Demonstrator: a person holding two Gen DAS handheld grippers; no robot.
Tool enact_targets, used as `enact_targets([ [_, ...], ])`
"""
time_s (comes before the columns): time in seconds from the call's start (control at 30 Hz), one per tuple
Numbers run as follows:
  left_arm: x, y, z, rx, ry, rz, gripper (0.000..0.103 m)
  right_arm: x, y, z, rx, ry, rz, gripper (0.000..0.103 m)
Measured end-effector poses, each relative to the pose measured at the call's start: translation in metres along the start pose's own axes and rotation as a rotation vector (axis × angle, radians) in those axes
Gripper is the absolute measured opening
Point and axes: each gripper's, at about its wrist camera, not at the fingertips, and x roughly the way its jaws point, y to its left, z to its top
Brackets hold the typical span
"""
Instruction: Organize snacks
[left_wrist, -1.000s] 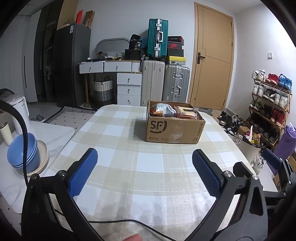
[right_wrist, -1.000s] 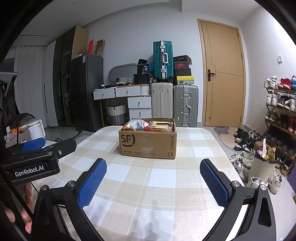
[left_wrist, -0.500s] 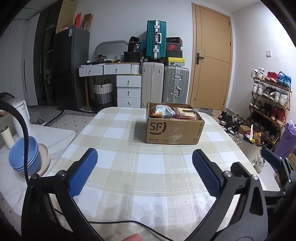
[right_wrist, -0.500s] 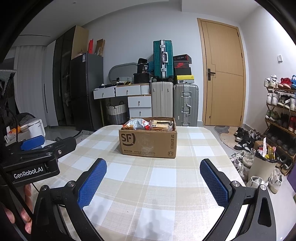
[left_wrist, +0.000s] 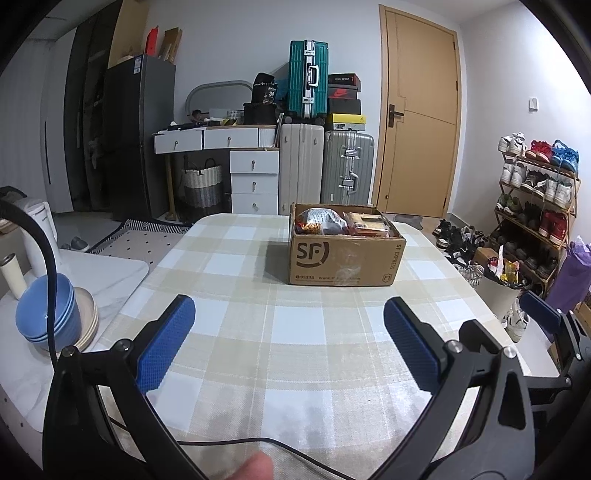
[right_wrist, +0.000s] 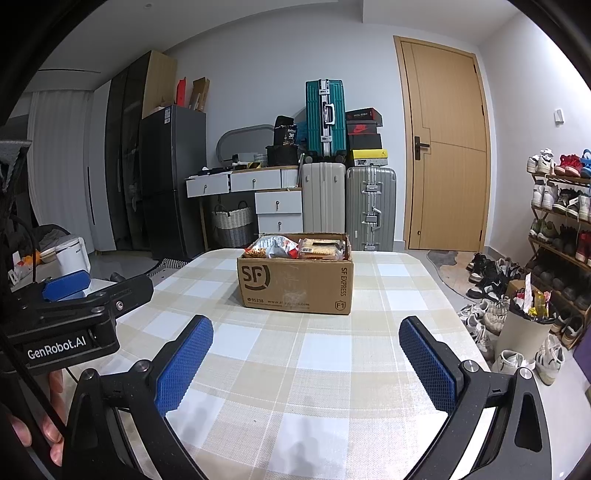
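Note:
A brown cardboard box (left_wrist: 343, 258) (right_wrist: 295, 282) printed "SF" stands on the checked tablecloth at the far middle of the table. Snack packets fill it: a silver-and-red bag (left_wrist: 319, 220) (right_wrist: 275, 246) on the left and a flat orange-brown pack (left_wrist: 367, 224) (right_wrist: 319, 249) on the right. My left gripper (left_wrist: 288, 332) hangs open over the near part of the table, well short of the box, with nothing between its blue pads. My right gripper (right_wrist: 306, 350) is open too, empty, and equally far from the box.
A side counter at the left holds stacked blue bowls (left_wrist: 48, 314), plates and a white kettle (left_wrist: 35, 232). A white bin (right_wrist: 524, 326) and a shoe rack (left_wrist: 535, 206) stand right of the table (left_wrist: 295, 332). Suitcases (left_wrist: 306, 88), drawers and a door are behind. A black cable (left_wrist: 229, 441) crosses the near edge.
Both views have tipped slightly, so the box sits a little lower in frame. Both grippers stay open and empty; nothing on the table has moved.

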Motion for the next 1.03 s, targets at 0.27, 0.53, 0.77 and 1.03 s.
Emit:
enact_targets([
  [0.27,0.000,-0.003,-0.002,0.017,-0.003,0.023,0.102,0.000,0.000,0.000,0.000,0.001,0.001,0.103],
  [0.53,0.002,0.002,-0.001,0.004,0.012,0.015,0.102,0.000,-0.001,0.000,0.001,0.002,0.000,0.103],
  [0.77,0.008,0.005,-0.003,-0.005,0.028,0.028,0.102,0.002,0.005,-0.008,-0.008,0.014,-0.017,0.103],
  [1.03,0.005,0.005,-0.005,-0.003,-0.013,0.073,0.102,0.001,0.001,-0.009,0.012,0.026,-0.021,0.103],
])
